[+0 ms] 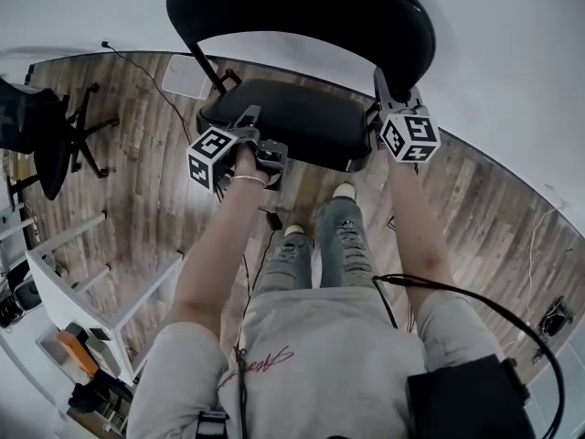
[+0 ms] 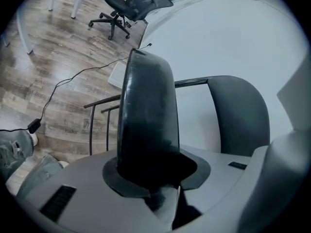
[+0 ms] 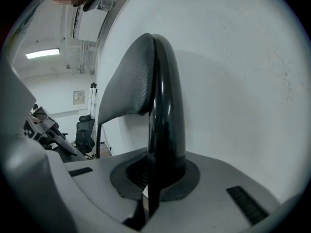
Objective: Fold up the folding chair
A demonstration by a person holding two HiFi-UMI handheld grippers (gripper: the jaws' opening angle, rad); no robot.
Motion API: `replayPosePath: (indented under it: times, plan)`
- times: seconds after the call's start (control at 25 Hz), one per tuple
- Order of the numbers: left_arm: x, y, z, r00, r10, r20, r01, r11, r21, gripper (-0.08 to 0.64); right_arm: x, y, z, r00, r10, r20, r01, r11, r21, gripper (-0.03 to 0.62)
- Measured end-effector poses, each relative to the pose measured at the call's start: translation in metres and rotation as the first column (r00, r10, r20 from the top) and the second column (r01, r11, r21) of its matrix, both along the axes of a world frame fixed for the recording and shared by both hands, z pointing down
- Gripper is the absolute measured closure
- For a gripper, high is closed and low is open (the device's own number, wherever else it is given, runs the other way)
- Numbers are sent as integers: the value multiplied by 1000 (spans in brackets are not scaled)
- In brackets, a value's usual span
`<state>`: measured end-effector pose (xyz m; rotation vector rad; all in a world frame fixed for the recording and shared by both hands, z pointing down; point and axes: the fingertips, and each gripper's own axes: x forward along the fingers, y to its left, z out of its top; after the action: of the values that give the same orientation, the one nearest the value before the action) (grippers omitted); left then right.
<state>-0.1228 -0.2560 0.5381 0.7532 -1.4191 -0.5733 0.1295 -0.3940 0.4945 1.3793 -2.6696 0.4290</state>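
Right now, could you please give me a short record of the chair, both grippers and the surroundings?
folding chair: black, not folded; seat stands out from backrest
left gripper: shut on the seat's front edge, at the head view's left
right gripper: shut on the backrest's edge, at the head view's right
floor: wood planks
nearby: black office chair at far left

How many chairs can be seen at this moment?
2. The folding chair is at the top centre of the head view; a black office chair stands at its far left. Others may be hidden.
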Motion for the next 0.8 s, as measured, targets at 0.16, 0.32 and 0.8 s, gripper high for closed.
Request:
replayPosePath:
  times: [0.16, 0.32, 0.8]
  plan:
    - [1, -19, -3, 1000, 20, 2, -20, 999, -42, 416, 2, -3, -4, 1000, 5, -2, -5, 1000, 4, 578]
    - [3, -42, -8, 999, 40, 23, -37, 993, -116, 417, 4, -7, -6, 999, 36, -5, -36, 999, 9, 578]
    - [13, -104, -9, 993, 91, 70, -67, 954, -291, 417, 8, -22, -28, 999, 29, -25, -28, 998, 52, 578]
